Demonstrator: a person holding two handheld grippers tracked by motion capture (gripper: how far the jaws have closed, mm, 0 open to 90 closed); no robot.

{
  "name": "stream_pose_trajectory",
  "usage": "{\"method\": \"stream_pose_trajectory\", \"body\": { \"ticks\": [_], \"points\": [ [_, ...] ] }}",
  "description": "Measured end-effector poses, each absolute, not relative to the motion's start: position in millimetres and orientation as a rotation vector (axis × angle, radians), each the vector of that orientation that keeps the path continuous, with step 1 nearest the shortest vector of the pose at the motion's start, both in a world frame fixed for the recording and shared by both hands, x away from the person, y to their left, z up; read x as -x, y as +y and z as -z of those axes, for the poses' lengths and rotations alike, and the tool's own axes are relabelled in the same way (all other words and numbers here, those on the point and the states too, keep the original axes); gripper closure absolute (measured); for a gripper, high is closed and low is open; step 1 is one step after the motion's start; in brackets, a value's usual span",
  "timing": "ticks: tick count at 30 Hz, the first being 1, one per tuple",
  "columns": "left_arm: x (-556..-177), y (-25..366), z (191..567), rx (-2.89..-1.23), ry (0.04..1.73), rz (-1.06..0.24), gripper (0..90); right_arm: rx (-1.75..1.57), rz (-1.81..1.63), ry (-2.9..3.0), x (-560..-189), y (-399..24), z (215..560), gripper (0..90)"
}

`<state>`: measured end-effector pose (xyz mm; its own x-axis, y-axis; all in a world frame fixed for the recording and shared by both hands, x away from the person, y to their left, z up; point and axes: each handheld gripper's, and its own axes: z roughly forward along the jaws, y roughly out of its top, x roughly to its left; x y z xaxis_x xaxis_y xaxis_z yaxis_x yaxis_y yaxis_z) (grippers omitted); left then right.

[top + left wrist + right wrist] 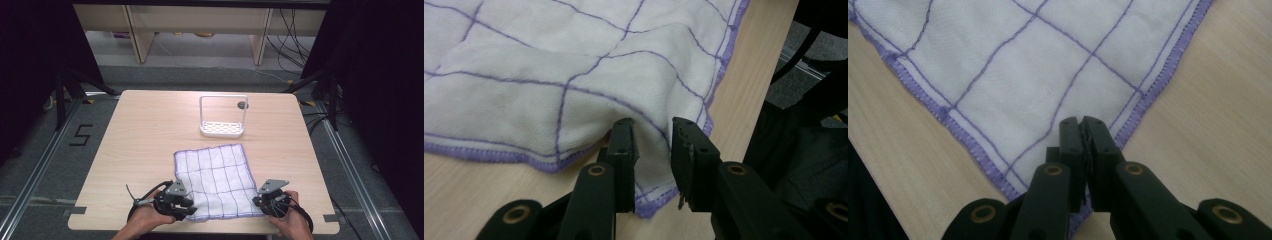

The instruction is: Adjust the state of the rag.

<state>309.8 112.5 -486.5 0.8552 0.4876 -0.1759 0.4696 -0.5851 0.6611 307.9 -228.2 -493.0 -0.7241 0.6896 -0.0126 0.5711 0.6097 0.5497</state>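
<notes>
A white cloth with a purple grid and purple stitched hem lies flat on the near half of the wooden table, its near edge close to the table's front rim. A white wire rack stands well apart, farther back.

At the cloth's near left corner, the left gripper has its jaws standing a little apart. In the left gripper view a raised fold of the corner sits in the gap between them, bunched against one jaw; the other jaw does not seem to press it, so I judge this a loose straddle and not a firm pinch.

At the near right corner, the right gripper is clamped. The right gripper view shows its jaws closed tight together over the pointed corner, with the hem running out on both sides from under them.

The cloth looks light, thin and fully limp. It will sag and fold wherever it is not held, and will drag on the wood if pulled low. It is not fragile or slippery, since the weave gives the pads some bite. The best holds are the two near corners, on or just inside the thicker hem, deep enough that the fabric cannot slide out. With one corner gripped and the other loose, a lift would probably tilt it to one side.
</notes>
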Motion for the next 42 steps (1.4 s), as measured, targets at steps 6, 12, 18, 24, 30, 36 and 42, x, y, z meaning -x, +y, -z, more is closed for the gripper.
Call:
{"method": "stream_pose_trajectory", "body": {
  "ticks": [6, 12, 18, 24, 30, 36, 42],
  "points": [
    [-319, 137, 472, -2.166, 0.791, -0.096, 57.7, -1.078, -0.85, 2.596, -305, -229, 489, 74.3],
    [-350, 156, 465, -2.136, 0.862, -0.208, 59.1, -1.092, -0.952, 2.51, -323, -235, 477, 63.9],
    [-381, 160, 468, -2.108, 0.933, -0.254, 56.1, -1.063, -0.97, 2.495, -348, -236, 471, 59.1],
    [-408, 159, 478, -2.127, 0.995, -0.318, 52.5, -1.087, -1.061, 2.442, -374, -235, 469, 50.2],
    [-431, 155, 486, -2.131, 1.061, -0.283, 45.0, -1.107, -1.045, 2.435, -403, -229, 469, 48.4],
    [-442, 154, 489, -2.132, 1.071, -0.288, 43.1, -1.108, -1.007, 2.459, -430, -219, 466, 48.0],
    [-447, 154, 492, -2.138, 1.054, -0.272, 36.7, -1.096, -0.994, 2.469, -455, -204, 465, 46.5]
  ]
}}
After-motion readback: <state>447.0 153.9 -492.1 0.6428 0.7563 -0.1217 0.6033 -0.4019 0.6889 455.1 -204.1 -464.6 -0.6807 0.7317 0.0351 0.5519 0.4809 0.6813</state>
